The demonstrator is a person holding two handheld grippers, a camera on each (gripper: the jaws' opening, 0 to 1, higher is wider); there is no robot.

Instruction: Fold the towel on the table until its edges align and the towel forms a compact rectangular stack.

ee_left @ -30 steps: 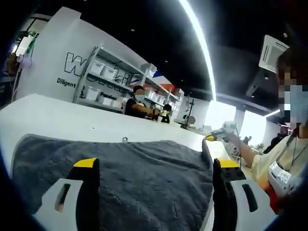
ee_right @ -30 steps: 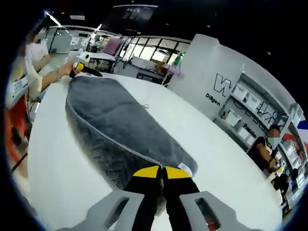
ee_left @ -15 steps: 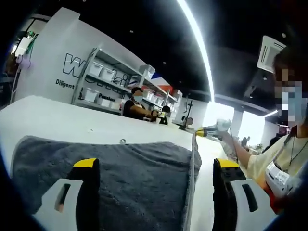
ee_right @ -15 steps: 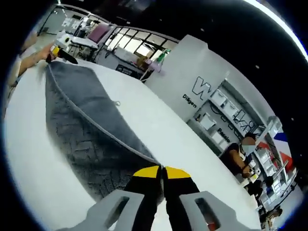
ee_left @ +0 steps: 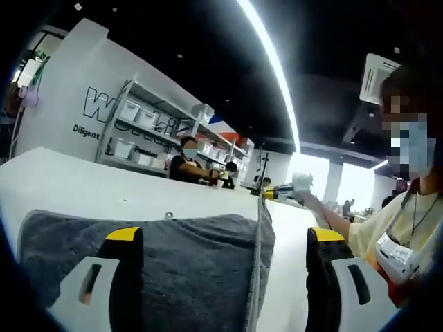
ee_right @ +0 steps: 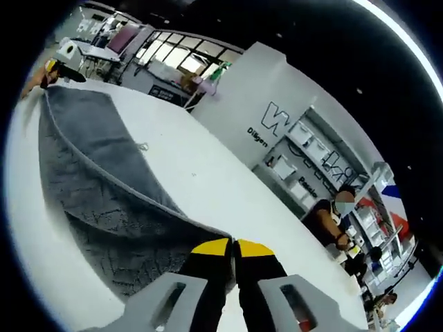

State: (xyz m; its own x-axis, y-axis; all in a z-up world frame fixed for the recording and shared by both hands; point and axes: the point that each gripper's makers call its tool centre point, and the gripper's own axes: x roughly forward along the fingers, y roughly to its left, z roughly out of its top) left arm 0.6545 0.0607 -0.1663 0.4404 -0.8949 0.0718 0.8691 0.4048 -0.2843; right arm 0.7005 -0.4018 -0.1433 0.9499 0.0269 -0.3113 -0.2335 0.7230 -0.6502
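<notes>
Grey towel (ee_right: 104, 200) lies on the white table (ee_right: 208, 180). The right gripper (ee_right: 233, 247) pinches its corner at 6 o'clock. The left gripper (ee_left: 225, 238) is spread wide, grasping nothing.

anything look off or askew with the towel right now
Nothing damaged or spilled. The grey towel is only mid-fold: the right tongs are shut on one corner, lifting that edge off the white table, so it sits uneven. The left tongs are open over it.

White wall (ee_left: 62, 111) reads "W" and "Diligent".
</notes>
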